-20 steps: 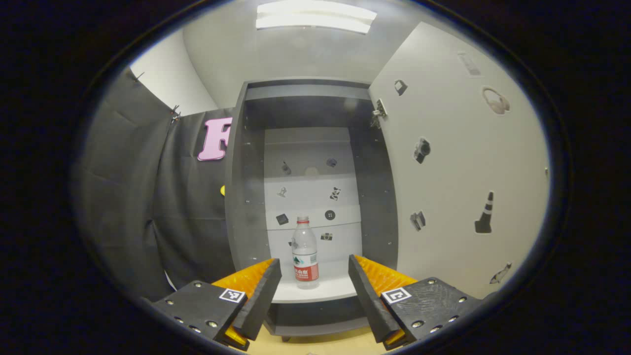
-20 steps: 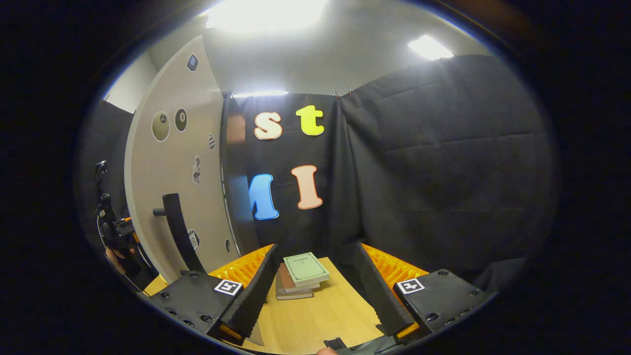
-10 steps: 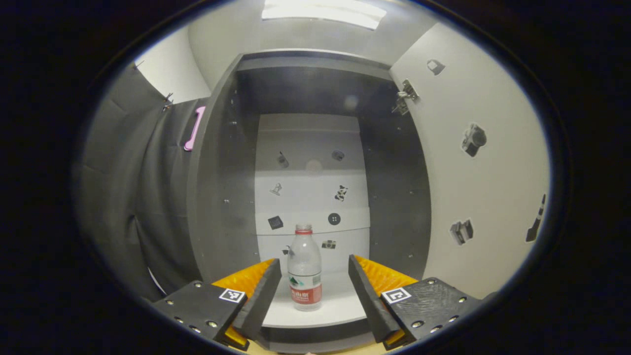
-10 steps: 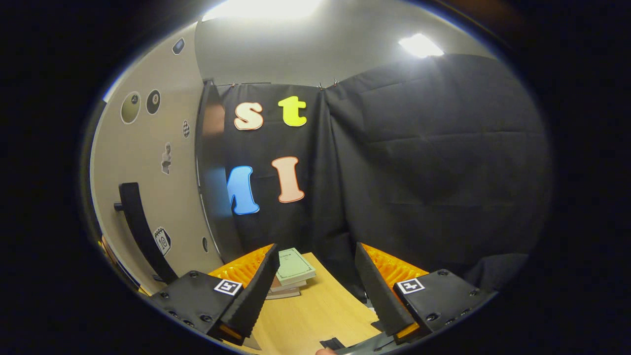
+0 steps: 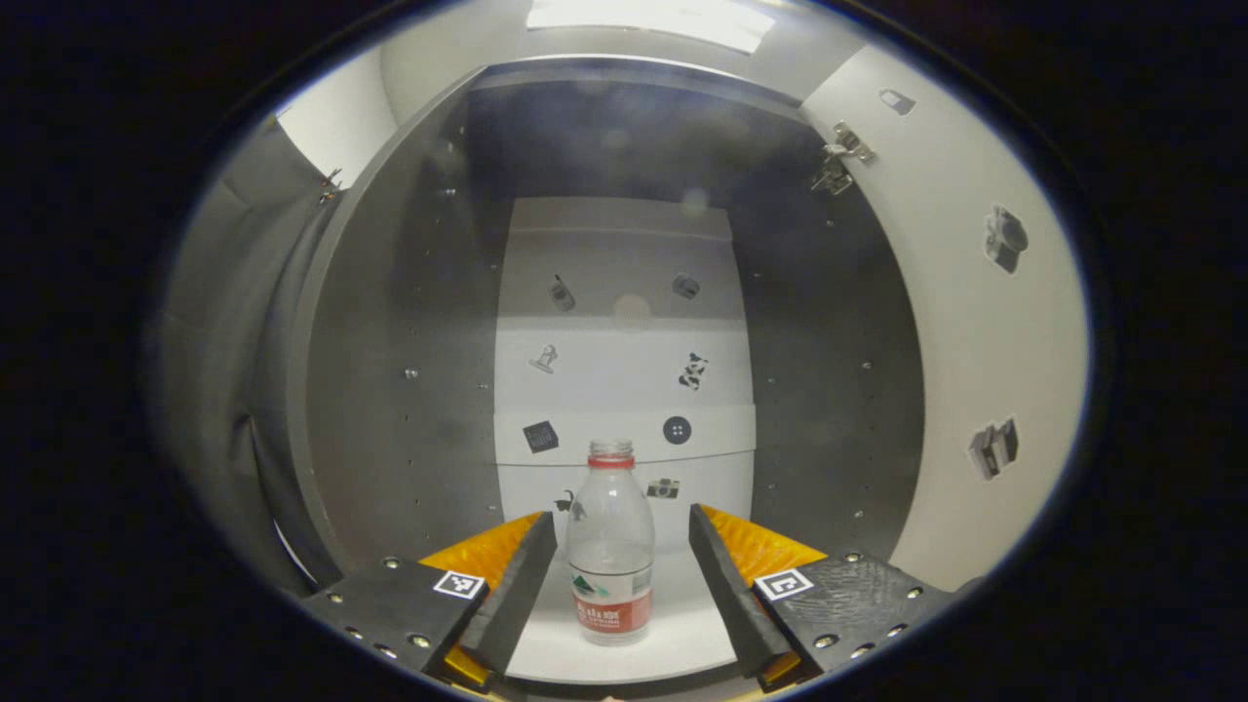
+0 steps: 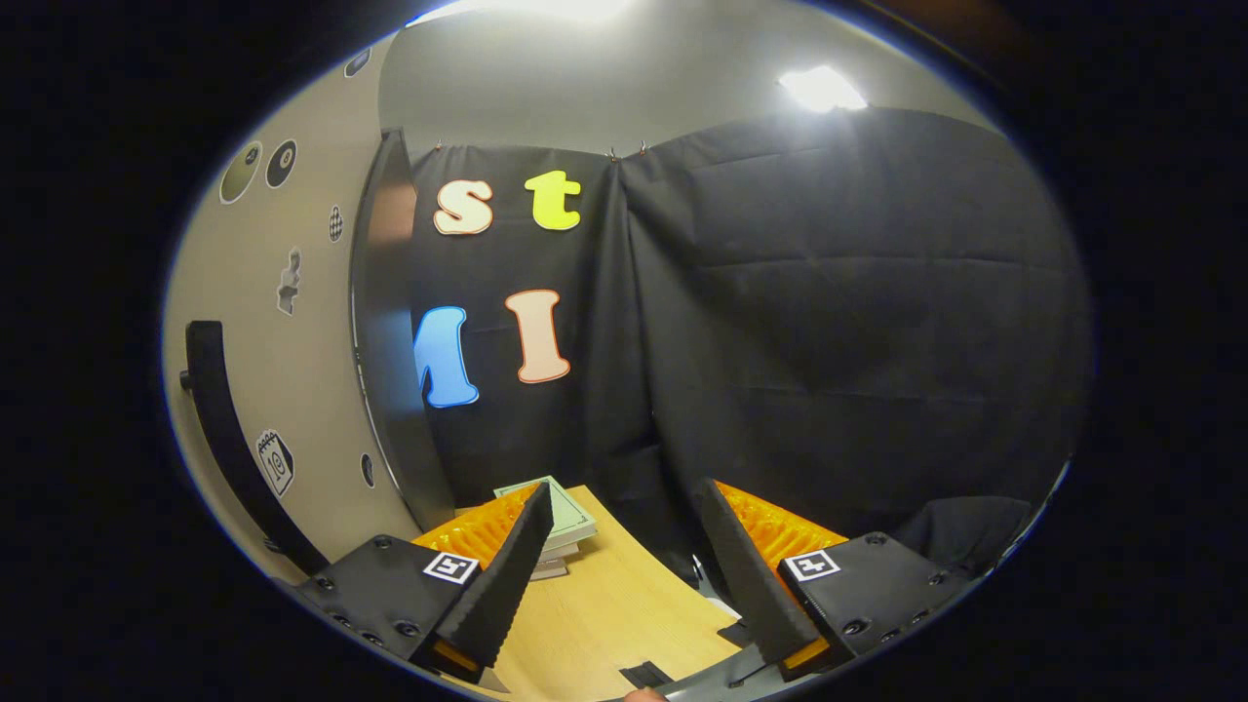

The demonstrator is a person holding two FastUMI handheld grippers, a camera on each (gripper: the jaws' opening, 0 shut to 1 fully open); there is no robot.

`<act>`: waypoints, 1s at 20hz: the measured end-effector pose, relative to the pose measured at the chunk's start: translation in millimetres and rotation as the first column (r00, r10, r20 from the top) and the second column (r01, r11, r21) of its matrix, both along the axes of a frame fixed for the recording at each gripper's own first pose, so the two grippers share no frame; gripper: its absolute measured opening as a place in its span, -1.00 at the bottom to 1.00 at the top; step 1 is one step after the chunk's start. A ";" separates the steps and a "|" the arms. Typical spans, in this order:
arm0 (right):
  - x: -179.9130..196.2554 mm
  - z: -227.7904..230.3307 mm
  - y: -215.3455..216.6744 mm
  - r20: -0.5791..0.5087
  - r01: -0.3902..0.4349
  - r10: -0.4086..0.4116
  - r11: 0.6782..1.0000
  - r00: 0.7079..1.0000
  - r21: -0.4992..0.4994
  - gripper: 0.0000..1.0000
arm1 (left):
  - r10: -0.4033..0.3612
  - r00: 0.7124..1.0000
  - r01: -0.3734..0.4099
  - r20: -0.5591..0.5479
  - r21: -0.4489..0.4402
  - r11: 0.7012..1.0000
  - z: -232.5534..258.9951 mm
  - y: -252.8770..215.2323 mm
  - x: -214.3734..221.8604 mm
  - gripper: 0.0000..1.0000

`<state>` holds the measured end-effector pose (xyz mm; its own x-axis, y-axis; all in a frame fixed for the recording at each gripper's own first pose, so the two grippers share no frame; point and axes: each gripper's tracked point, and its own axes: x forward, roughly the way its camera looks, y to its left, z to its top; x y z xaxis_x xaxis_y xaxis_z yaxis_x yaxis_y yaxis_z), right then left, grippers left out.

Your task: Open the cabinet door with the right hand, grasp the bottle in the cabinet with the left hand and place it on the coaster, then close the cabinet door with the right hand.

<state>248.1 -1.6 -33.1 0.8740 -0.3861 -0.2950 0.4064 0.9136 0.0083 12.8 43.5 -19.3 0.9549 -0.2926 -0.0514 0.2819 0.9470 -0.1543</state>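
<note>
While left tongs [image 5: 622,565] gape level round upright bottle [image 5: 611,546] w/o touching, right tongs [image 6: 618,575] hang open.

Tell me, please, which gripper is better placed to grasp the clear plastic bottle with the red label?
Left. The left gripper is open with the clear plastic bottle with the red label standing upright between its fingers. The right gripper faces the wooden table, away from the cabinet.

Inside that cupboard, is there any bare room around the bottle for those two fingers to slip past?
Yes. The bottle stands alone on the cabinet's white shelf, with bare shelf on both sides out to the dark side walls. The open left gripper already straddles it without touching. The only clutter is the books on the table.
</note>
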 end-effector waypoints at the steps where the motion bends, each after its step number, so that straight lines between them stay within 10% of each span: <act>1: 1.1 -2.0 -0.5 -0.006 0.008 -0.008 1.000 1.000 -0.006 0.96 | -0.002 1.000 0.002 -0.003 -0.003 1.000 -2.3 -0.2 1.0 0.69; 20: 17.6 -13.3 8.0 -0.022 0.018 -0.018 1.000 1.000 0.003 0.96 | -0.029 0.999 0.028 -0.031 -0.031 0.999 -17.1 -3.8 20.1 0.51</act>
<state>265.7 6.4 -46.3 0.8605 -0.4003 -0.3151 0.4225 0.9063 0.0025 33.0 39.7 -36.4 0.9443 -0.3212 -0.0717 0.3028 0.9334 -0.1927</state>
